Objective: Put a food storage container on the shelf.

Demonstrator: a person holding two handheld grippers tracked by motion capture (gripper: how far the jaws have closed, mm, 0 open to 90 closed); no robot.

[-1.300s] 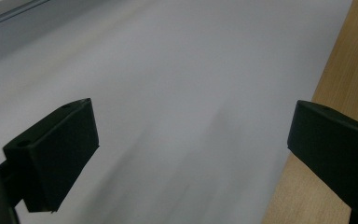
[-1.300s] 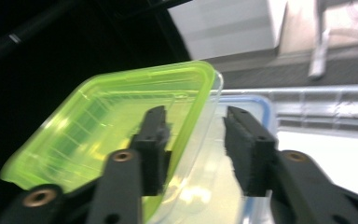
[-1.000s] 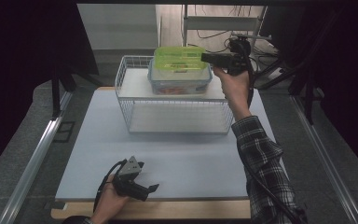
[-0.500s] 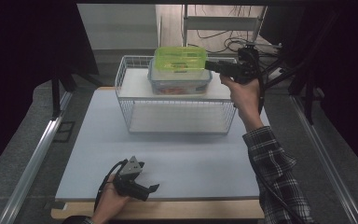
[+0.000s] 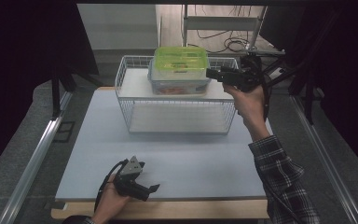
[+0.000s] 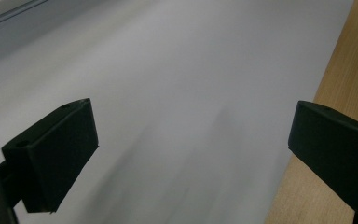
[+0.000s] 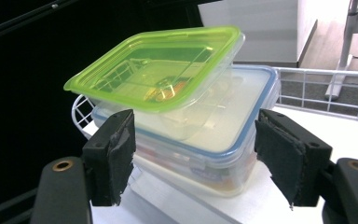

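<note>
Right gripper (image 5: 214,73): held up level by the right hand (image 5: 248,100) beside the right end of the wire basket, pointing at the stacked boxes; its jaws have just been opening and stand spread, with nothing pinched between them.
Right pads (image 7: 114,156): in the right gripper view they stand either side of the stack, short of it, with a gap to the box walls.
Green-lidded container (image 7: 161,79): straight ahead of the right gripper and just beyond its tips, sitting tilted on top of the lower box, its near corner overhanging.
Blue-rimmed container (image 7: 223,154): directly under the green-lidded one, ahead of and slightly below the right gripper's tips, resting on the white shelf.
White shelf (image 5: 135,86): below and ahead of the right gripper, lying across the top of the basket.
Wire basket (image 5: 177,116): below the right gripper and to its side, standing on the far part of the mat.
Left gripper (image 5: 149,189): well apart from the boxes, low over the near edge of the grey mat (image 5: 191,158); jaws spread wide, with bare mat and the wooden table edge (image 6: 340,79) between them.
</note>
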